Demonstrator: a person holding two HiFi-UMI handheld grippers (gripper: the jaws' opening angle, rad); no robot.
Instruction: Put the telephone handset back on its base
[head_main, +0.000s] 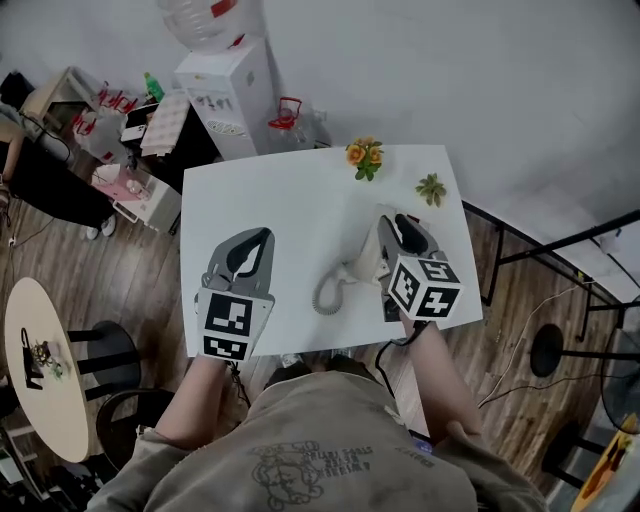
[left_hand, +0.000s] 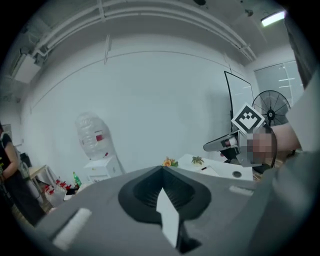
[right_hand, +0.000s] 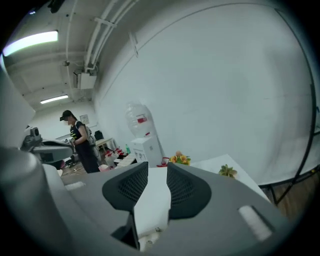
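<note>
Two claws: your left claw was pressed together, empty, above the worktop; your right claw stood slightly spread, apparently gripping nothing.
Handset: the handset lay just left of your right claw, its coiled cord looping toward you.
Base: seemingly hidden beneath that claw.
Technique: a mid-handle pinch, cord left slack, looked your safest approach.
Surroundings: flowers and a small plant stood well apart, obstructing nothing.
</note>
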